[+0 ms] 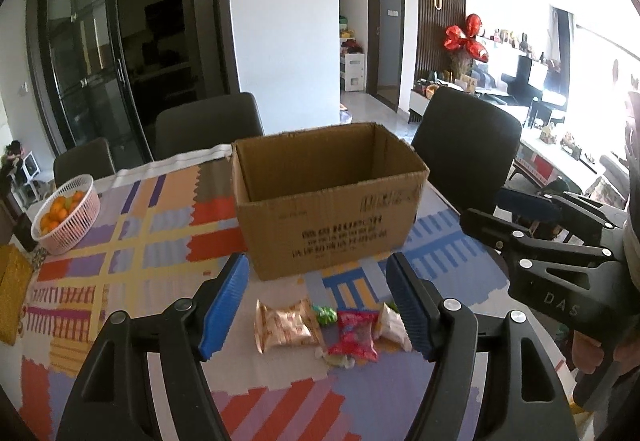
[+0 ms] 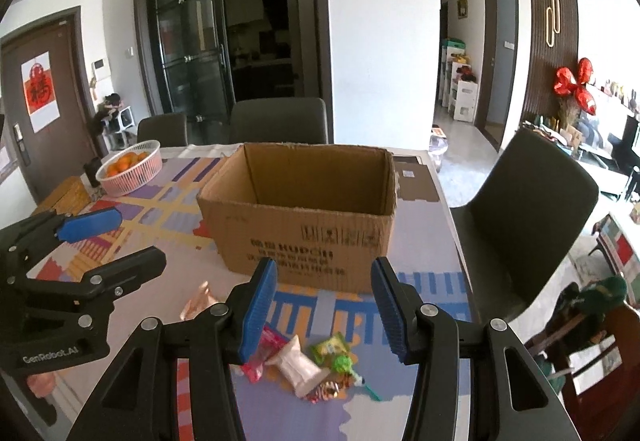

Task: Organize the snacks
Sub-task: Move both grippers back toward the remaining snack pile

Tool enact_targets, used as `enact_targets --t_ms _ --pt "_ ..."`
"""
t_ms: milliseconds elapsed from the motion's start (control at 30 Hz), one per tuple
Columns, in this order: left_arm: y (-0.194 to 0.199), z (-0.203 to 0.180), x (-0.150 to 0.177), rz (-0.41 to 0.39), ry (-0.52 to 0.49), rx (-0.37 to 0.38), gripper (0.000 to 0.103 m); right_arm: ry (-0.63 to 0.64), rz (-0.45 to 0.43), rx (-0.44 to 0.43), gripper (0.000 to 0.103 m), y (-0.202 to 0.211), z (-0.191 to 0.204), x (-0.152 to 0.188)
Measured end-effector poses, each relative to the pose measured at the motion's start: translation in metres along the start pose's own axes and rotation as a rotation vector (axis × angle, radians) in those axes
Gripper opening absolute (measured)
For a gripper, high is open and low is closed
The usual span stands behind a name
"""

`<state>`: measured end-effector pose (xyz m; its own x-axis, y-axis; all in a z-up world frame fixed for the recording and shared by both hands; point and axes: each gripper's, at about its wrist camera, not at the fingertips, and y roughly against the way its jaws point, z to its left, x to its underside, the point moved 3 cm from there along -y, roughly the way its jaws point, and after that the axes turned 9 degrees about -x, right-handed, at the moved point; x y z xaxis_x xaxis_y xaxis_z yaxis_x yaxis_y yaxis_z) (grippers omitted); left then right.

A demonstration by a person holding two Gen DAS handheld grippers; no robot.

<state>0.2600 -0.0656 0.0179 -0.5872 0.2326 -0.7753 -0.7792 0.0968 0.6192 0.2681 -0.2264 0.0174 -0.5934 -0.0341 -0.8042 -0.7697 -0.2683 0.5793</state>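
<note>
Left gripper (image 1: 316,305): blue ribbed pads spread, nothing between them, not touching anything. It hangs above the table; framed between the pads in its own view lies the snack pile. Right gripper (image 2: 324,311): blue pads also parted, somewhat narrower, empty, over the same pile.

Snacks, loose on the cloth just in front of the box:
- shiny gold-and-white foil packet (image 1: 286,325), leftmost in the left wrist view
- red-pink plastic packet (image 1: 356,333), right of it, touching the small candies
- white pillow-shaped wrapper (image 2: 298,365), between the red packet and the green ones
- green wrapped candies (image 2: 334,353), right side of the pile in the right wrist view
- small clear-wrapped sweets at the near edge; too blurred to identify

Open brown corrugated cardboard box (image 1: 328,217) with black print stands upright just behind the pile, flaps open; what shows of its inside looks empty.

All on a table with a multicolour patchwork-pattern cloth (image 1: 160,241). Pink plastic mesh basket of oranges (image 1: 66,215) sits well to the left, apart from the box. Dark upholstered chairs (image 2: 280,121) stand at the far side and right side of the table.
</note>
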Motion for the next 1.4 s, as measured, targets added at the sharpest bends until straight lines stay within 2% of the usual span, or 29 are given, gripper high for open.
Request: enact_targets --t_ms 400,667,1067,1400 --pt "-0.003 -0.013 0.039 0.071 -0.017 0.026 0.071 -0.022 0.054 0.002 0.050 0.007 0.000 0.041" --pt "-0.015 -0.023 0.061 0.129 -0.041 0.045 0.071 -0.058 0.140 0.005 0.050 -0.003 -0.003 0.074" --pt "-0.047 -0.029 0.085 0.214 -0.052 0.072 0.071 -0.124 0.250 0.006 0.050 -0.028 -0.012 0.111" --pt "-0.080 -0.029 0.092 0.230 -0.077 0.069 0.070 -0.157 0.316 0.027 0.050 -0.055 -0.019 0.130"
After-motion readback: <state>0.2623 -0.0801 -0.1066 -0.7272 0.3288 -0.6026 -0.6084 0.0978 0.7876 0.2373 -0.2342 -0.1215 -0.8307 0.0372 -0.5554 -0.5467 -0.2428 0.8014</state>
